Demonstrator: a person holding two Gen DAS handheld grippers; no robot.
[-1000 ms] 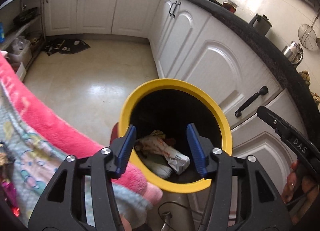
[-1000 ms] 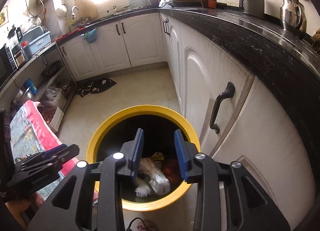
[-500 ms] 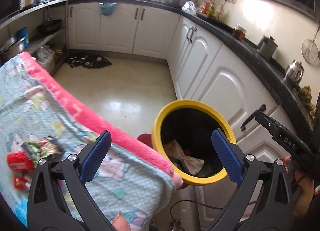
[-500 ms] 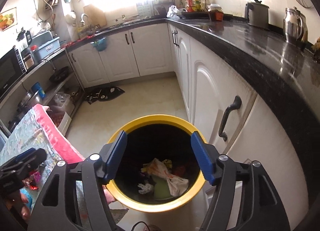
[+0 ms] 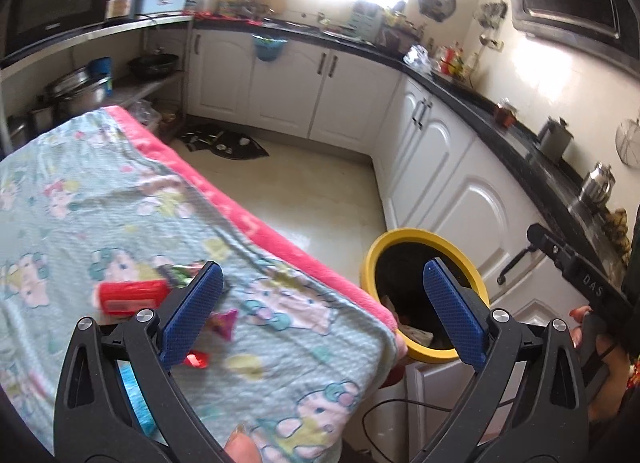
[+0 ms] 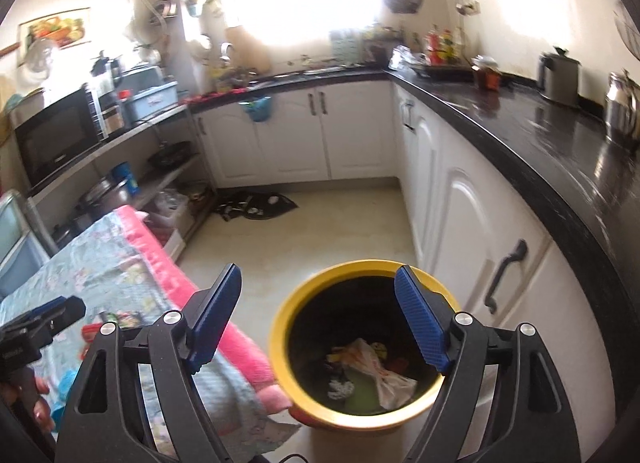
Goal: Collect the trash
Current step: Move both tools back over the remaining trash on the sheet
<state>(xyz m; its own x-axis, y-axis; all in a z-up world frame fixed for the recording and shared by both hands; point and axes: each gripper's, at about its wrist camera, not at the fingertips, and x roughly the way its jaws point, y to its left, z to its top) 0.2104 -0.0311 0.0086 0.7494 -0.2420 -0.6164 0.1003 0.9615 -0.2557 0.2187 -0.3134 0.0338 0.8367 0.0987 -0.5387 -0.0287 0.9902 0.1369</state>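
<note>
Trash left to collect sits on the cloth-covered table: a red wrapper (image 5: 132,295) lying flat, a green-printed packet (image 5: 182,271) touching its right end, a small pink-purple wrapper (image 5: 224,323) nearer the table corner, a small shiny red scrap (image 5: 196,359) close to the left gripper's left finger, and a light-blue piece (image 5: 134,399) partly hidden behind that finger's arm. All blurred, so no labels readable.

The yellow trash bin (image 6: 280,339) stands on the floor just beside the table corner & right against the white cabinets (image 6: 452,223). Inside it: a crumpled white bag w/ red print (image 6: 380,375), a green item, a white crumpled bit, other scraps too dark to tell.

Left gripper (image 5: 320,309) hangs over the table corner, fingers spread wide w/ nothing between them; left pad above the wrappers, right pad over the bin mouth. Right gripper (image 6: 318,319) hovers above the bin, fingers also wide apart, holding nothing; its right pad is over the bin opening, left pad over the table's pink edge.

The tablecloth (image 5: 100,203) is pale blue w/ cartoon print & pink border (image 5: 256,223); its corner overhangs between the wrappers & the bin rim. Farther off: black countertop (image 6: 560,151), dark floor mat (image 6: 256,205), microwave (image 6: 52,139) on the shelf.
</note>
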